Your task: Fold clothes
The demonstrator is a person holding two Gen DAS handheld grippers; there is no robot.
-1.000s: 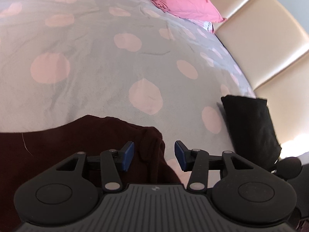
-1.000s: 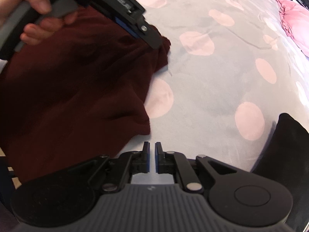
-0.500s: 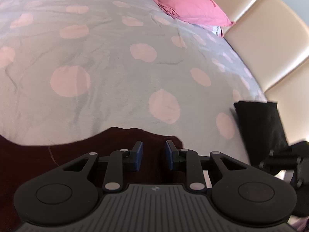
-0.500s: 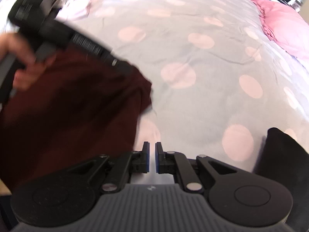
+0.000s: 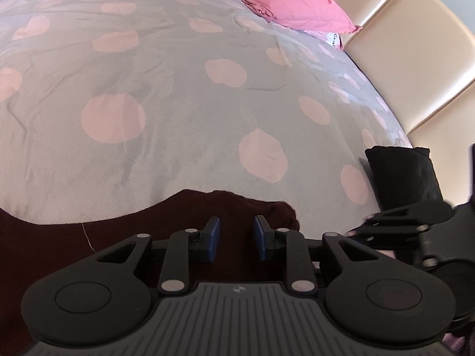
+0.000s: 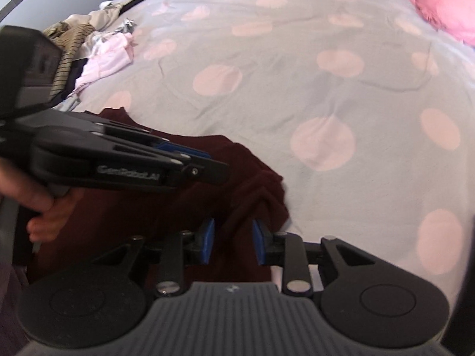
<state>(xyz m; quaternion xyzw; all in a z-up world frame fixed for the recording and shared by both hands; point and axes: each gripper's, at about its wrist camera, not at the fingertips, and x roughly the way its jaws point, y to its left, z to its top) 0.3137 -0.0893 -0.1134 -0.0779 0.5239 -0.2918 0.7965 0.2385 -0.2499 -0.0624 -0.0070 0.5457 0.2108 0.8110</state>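
A dark maroon garment (image 5: 89,237) lies at the near edge of the grey bedspread with pink dots (image 5: 178,118). My left gripper (image 5: 236,238) is shut on a bunched edge of it, and cloth fills the gap between the blue pads. In the right wrist view the maroon garment (image 6: 118,207) spreads to the left, with the left gripper (image 6: 190,152) lying over it and a hand (image 6: 50,210) on its handle. My right gripper (image 6: 231,240) is over the garment's right edge. Its jaws are opening with a ridge of cloth between them, and the pads do not press on it.
A folded black item (image 5: 403,175) rests by the beige padded headboard (image 5: 415,29). A pink pillow (image 5: 291,0) lies at the far end of the bed. A heap of loose clothes (image 6: 95,47) sits at the far left of the bed.
The left jaws closed in on the maroon cloth. The right gripper swung left from the bare bedspread onto the garment's edge, and its shut jaws parted.
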